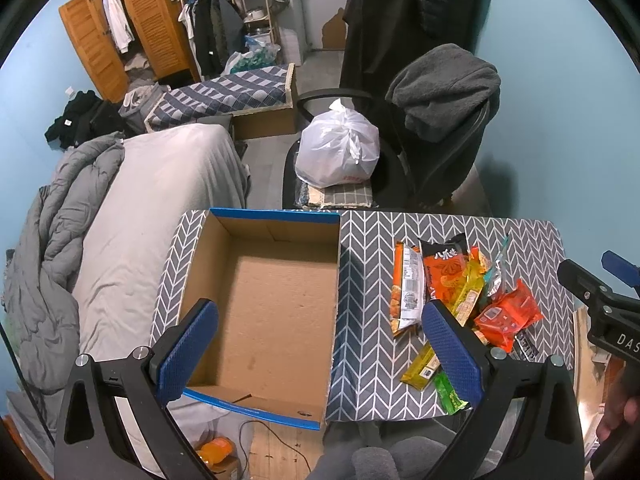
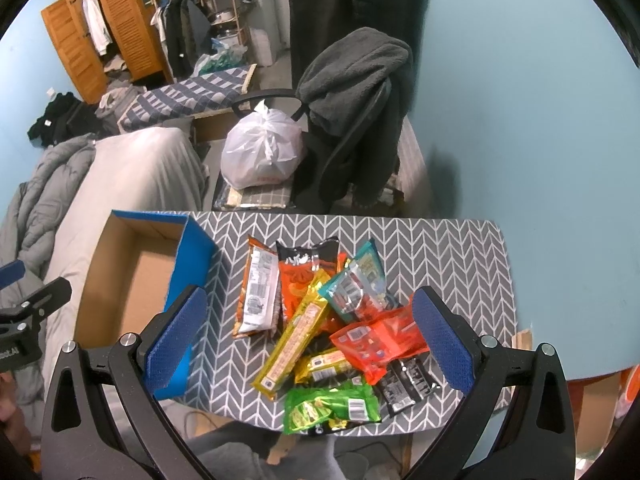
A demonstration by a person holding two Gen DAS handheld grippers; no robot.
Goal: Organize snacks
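**Both grippers hanging open over an empty box and an unsorted snack pile**

Nearest the lens in the right wrist view, the right gripper [image 2: 310, 340] is hovering with its blue-padded fingers [image 2: 176, 340] spread wide and holding nothing, framing the pile, probably to line up a first pick. Between them, low in the frame, the loose heap of foil snack packets [image 2: 320, 320] is lying on the counter [image 2: 460, 256] covered in grey herringbone cloth: a green crinkled packet [image 2: 332, 406] nearest, a long yellow bar wrapper [image 2: 294, 340] slanting across the heap, a translucent red pouch [image 2: 380, 340] on top.

In the left wrist view, the left gripper [image 1: 320, 352] is also waiting with fingers apart and empty, above the open brown cardboard box with blue rim [image 1: 272, 304], which is sitting just beside the pile, likely as the destination. Further back, a white plastic bag [image 1: 338, 148] is resting on a black office chair [image 1: 440, 140].
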